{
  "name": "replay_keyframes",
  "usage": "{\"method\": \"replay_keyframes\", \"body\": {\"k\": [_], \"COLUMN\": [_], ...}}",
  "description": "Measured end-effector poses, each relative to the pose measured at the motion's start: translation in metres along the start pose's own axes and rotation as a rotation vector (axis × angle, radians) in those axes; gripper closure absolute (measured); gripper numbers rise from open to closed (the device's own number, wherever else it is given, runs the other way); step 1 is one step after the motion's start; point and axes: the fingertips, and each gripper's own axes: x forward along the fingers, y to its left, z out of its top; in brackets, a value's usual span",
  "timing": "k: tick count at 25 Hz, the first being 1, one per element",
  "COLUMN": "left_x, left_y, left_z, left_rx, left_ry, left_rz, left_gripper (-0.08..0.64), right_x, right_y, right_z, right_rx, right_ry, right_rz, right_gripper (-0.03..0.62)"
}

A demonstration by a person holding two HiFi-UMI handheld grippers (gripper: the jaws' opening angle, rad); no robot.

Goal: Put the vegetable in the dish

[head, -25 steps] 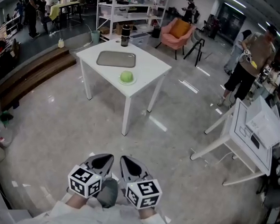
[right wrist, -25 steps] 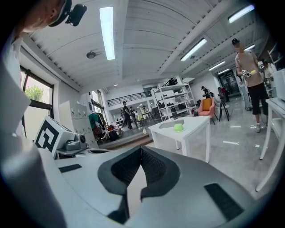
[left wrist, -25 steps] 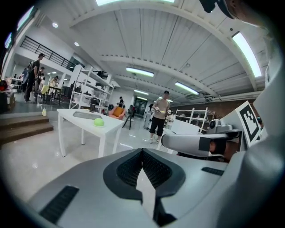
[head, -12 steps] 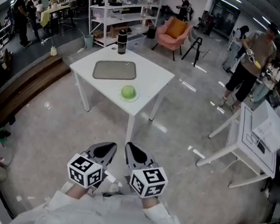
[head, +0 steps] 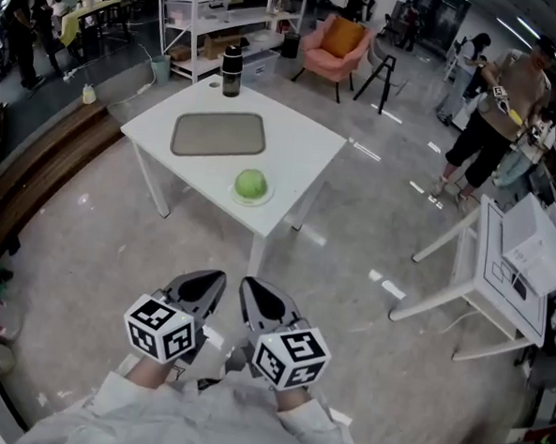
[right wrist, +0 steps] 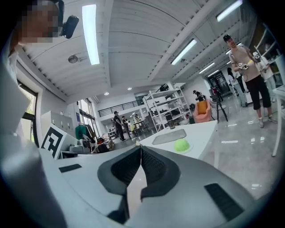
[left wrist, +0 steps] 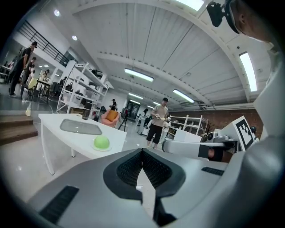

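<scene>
From the head view we see both tools at once: the left gripper (head: pixel 218 277) and the right gripper (head: pixel 246 284) sit side by side, low and close to our body, over bare floor. Their noses angle toward each other, near but apart. The marker cubes cover our hands, and only pale sleeves show behind them.

The gripper views give what the head view cannot: each looks down its own jaws. The left pair is pressed together with nothing between, and the right pair is closed and empty too. The left gripper view also catches the right tool's marker cube (left wrist: pixel 244 132) off to its right. The right gripper view has the left tool's cube (right wrist: pixel 52 139) off to its left. Both views take in much ceiling, so the tools tilt somewhat upward.

The vegetable (head: pixel 250 182), round and green, lies well ahead of both noses on a small plate (head: pixel 235 194) at the near side of a white table (head: pixel 305 157). It stands left of the left jaws' line and right of the right jaws' line. Beyond it lies a grey tray (head: pixel 219 134), and farther still a dark bottle (head: pixel 232 70).
</scene>
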Motion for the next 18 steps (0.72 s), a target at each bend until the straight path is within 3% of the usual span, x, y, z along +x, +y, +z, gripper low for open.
{"method": "replay_keyframes", "body": {"k": [9, 18], "left_x": [0.029, 0.092], "left_y": [0.051, 0.120], "left_z": [0.010, 0.034], "left_rx": [-0.029, -0.058], "left_ry": [0.015, 0.026], "left_rz": [-0.007, 0.027], "left_gripper": [0.552, 0.552], "right_x": [0.065, 0.148], "right_y": [-0.032, -0.107], "right_z": [0.001, 0.013], "right_rx": [0.002, 0.023], "right_ry": [0.050, 0.132], "right_rz": [-0.006, -0.026], "right_gripper": [0.577, 0.578]}}
